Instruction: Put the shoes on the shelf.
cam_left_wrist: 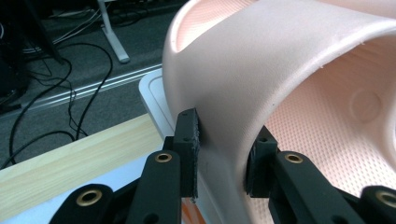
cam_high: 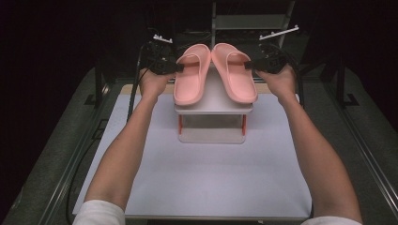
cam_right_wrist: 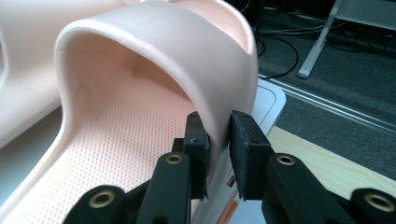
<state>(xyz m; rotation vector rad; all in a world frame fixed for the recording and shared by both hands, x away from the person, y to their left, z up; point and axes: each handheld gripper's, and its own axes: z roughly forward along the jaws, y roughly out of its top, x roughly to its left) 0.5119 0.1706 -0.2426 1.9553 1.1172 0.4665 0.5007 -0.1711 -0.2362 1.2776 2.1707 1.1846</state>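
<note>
Straddling slipper straps | left gripper (cam_left_wrist: 219,154) jaws slightly apart around left slipper (cam_high: 191,77) | right gripper (cam_right_wrist: 218,149) likewise, right slipper (cam_high: 236,75)

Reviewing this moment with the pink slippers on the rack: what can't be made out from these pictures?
- Left tongs: in the left gripper view the left slipper's strap sits between the pads; whether they still press it is unclear.
- Right tongs: same doubt around the right slipper's strap.
- Rack: in the high view the slippers cover its top.
- Background: too dark in the high view.
</note>
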